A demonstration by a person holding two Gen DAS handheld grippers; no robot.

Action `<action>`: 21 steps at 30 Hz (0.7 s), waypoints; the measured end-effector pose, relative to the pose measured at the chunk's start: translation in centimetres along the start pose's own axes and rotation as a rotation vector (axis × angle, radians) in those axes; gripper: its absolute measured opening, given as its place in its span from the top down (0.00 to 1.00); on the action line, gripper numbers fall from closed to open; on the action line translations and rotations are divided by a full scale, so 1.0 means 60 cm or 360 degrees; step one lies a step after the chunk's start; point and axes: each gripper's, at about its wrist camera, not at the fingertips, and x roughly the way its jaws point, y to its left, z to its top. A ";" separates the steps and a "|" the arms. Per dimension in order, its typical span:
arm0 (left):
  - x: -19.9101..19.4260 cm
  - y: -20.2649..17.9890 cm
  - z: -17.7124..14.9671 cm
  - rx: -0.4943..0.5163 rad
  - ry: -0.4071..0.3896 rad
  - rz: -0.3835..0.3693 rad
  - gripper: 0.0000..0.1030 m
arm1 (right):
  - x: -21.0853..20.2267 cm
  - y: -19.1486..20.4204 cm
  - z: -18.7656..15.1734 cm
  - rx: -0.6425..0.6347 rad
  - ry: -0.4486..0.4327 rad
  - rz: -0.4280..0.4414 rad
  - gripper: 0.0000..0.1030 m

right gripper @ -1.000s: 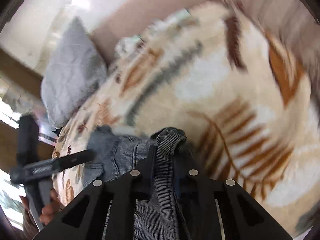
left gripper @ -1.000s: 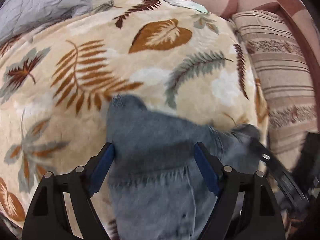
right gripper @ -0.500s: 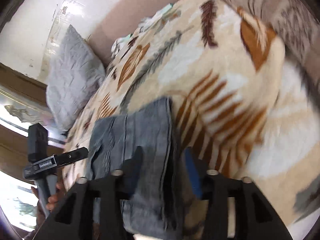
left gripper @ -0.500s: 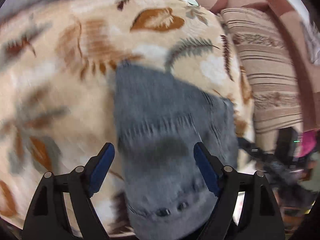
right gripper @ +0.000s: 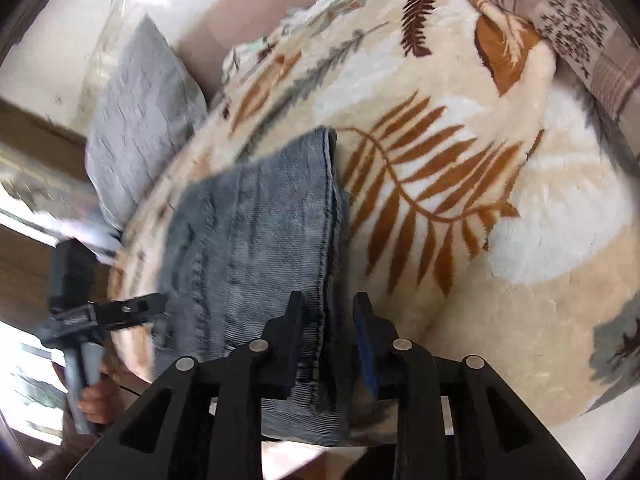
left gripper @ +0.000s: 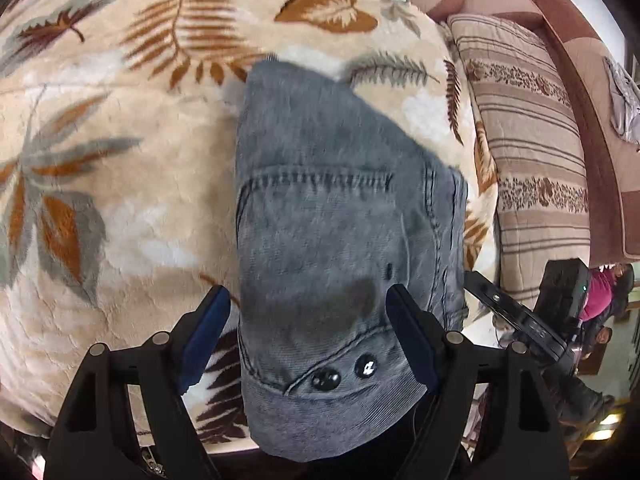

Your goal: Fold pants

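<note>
Grey-blue denim pants (left gripper: 340, 240) lie folded in a compact stack on a cream blanket with leaf print (left gripper: 120, 160). The waistband with two dark buttons points toward me. My left gripper (left gripper: 308, 332) is open, its fingers straddling the waistband end above the cloth. In the right wrist view the pants (right gripper: 260, 232) lie left of centre. My right gripper (right gripper: 328, 336) is partly open around the pants' folded right edge and no longer pinches it. The left gripper also shows in the right wrist view (right gripper: 120, 312).
A grey pillow (right gripper: 136, 120) lies at the head of the bed. A striped beige cushion (left gripper: 532, 152) and a brown sofa edge (left gripper: 580, 80) stand to the right. The bed's near edge runs just under both grippers. The right gripper body (left gripper: 520, 320) shows low right.
The right gripper has let go of the pants' edge and opened. The pants have settled flat on the blanket. Both grippers have drawn back toward the bed's near edge.
</note>
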 end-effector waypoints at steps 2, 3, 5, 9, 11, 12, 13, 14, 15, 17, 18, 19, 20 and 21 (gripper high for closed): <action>0.012 -0.008 0.005 0.0015 0.0014 0.0024 0.22 | 0.008 0.000 0.003 0.0009 -0.0027 0.0008 0.50; 0.020 -0.011 0.006 0.0018 0.0031 0.0042 0.22 | 0.020 -0.002 0.002 0.0012 -0.0003 0.0006 0.48; 0.033 -0.014 0.005 0.0021 0.0050 0.0076 0.21 | 0.050 -0.009 -0.004 0.0072 0.0086 0.0055 0.47; 0.042 -0.009 0.004 -0.0005 0.0040 0.0046 0.17 | 0.063 0.015 -0.013 0.0025 0.0091 0.0178 0.39; 0.048 -0.003 0.006 -0.0033 0.0068 0.0016 0.17 | 0.070 0.014 -0.011 0.0015 0.0104 0.0142 0.40; 0.050 0.001 0.006 -0.0054 0.0075 -0.0003 0.17 | 0.072 0.014 -0.010 0.0023 0.0103 0.0132 0.41; 0.052 0.003 0.005 -0.0065 0.0079 -0.0026 0.17 | 0.072 0.021 -0.010 0.0014 0.0093 0.0100 0.44; 0.052 0.003 0.004 -0.0064 0.0089 -0.0059 0.18 | 0.070 0.035 -0.010 -0.0037 0.0078 0.0041 0.55; 0.049 0.000 0.000 -0.0061 0.0104 -0.0103 0.22 | 0.066 0.051 -0.015 -0.0107 0.0067 0.0002 0.64; 0.031 -0.008 -0.007 -0.0027 0.0079 -0.0135 0.34 | 0.045 0.089 -0.025 -0.0250 0.0054 -0.0012 0.78; 0.022 -0.008 -0.009 -0.0011 0.0065 -0.0139 0.40 | 0.036 0.108 -0.028 -0.0308 0.0045 -0.0028 0.78; 0.013 -0.005 -0.010 -0.0007 0.0041 -0.0141 0.49 | 0.035 0.125 -0.027 -0.0369 0.0047 -0.0080 0.78; 0.007 0.001 -0.007 -0.0025 0.0024 -0.0134 0.55 | 0.040 0.138 -0.023 -0.0417 0.0061 -0.0137 0.78; 0.000 0.012 -0.001 -0.0061 0.0009 -0.0146 0.64 | 0.047 0.147 -0.016 -0.0425 0.0076 -0.0175 0.78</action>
